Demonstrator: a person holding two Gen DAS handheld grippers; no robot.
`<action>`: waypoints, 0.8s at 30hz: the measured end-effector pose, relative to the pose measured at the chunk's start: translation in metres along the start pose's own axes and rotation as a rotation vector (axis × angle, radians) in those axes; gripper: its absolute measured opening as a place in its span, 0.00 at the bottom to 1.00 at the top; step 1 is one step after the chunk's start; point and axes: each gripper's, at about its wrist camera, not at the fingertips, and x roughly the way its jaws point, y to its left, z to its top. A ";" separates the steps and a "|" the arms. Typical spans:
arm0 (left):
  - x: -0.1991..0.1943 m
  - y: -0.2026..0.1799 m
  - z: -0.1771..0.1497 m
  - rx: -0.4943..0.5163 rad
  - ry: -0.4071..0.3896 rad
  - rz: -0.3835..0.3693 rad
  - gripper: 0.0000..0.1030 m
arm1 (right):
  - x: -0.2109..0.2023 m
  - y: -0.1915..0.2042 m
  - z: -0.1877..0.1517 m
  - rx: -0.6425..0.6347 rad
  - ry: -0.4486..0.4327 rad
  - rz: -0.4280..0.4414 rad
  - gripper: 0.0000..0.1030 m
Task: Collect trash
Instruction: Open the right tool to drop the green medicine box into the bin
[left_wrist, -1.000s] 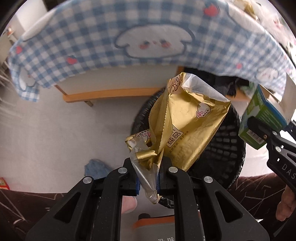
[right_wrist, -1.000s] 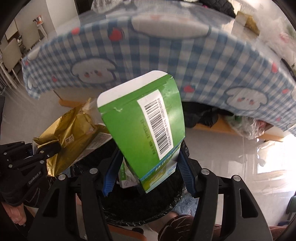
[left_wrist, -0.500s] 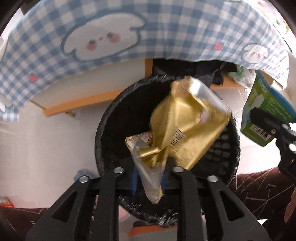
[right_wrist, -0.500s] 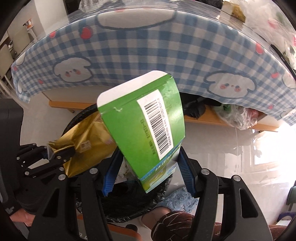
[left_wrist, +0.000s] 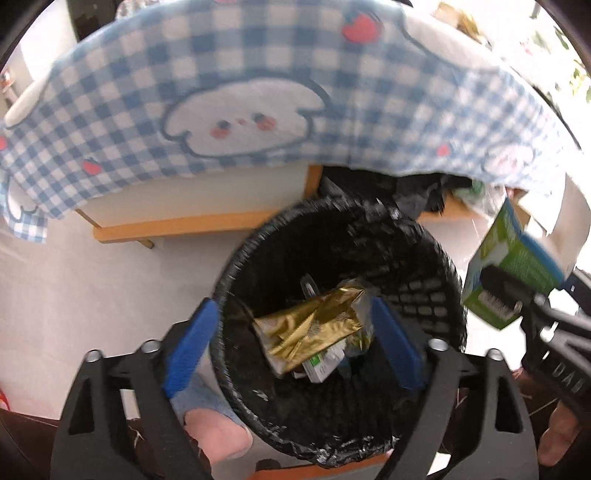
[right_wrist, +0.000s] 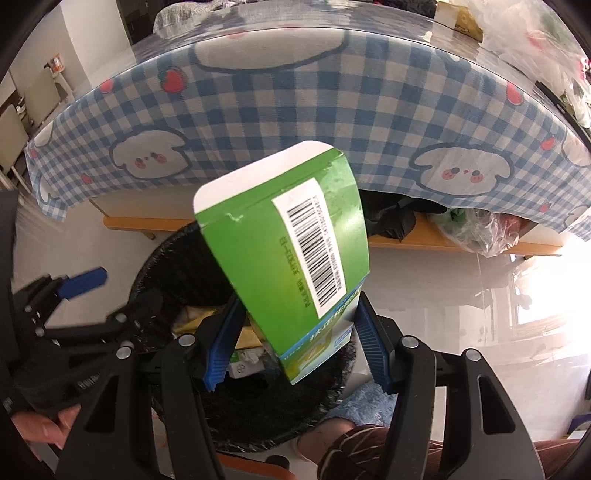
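Note:
A black mesh trash bin (left_wrist: 424, 266) stands on the floor below the table. The gold snack wrapper (left_wrist: 314, 328) lies inside it on other trash, among it a small white and green box (left_wrist: 323, 365). My left gripper (left_wrist: 291, 343) is open and empty, its blue pads spread over the bin's mouth. My right gripper (right_wrist: 295, 343) is shut on a green carton (right_wrist: 291, 251) with a barcode label, held tilted above the bin's rim (right_wrist: 147, 266). The carton also shows at the right in the left wrist view (left_wrist: 513, 266).
A table with a blue checked bunny tablecloth (left_wrist: 236, 110) overhangs the bin. A wooden shelf (right_wrist: 424, 240) under it holds dark clothes and plastic bags. A blue cloth (right_wrist: 373, 406) lies on the pale floor by the bin. My knees show at the bottom edge.
My left gripper moved over the bin, opened and let go of the gold wrapper, which dropped into the bin. My right gripper kept hold of the green carton and drew nearer the bin.

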 end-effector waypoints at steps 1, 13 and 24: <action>-0.002 0.003 0.001 -0.006 -0.009 0.000 0.88 | 0.002 0.003 -0.001 0.007 0.001 0.003 0.56; -0.006 0.049 -0.004 -0.097 -0.003 0.019 0.94 | 0.039 0.053 -0.010 -0.069 0.050 0.017 0.56; -0.020 0.080 -0.008 -0.147 0.002 0.049 0.94 | 0.037 0.077 0.000 -0.089 0.007 0.068 0.57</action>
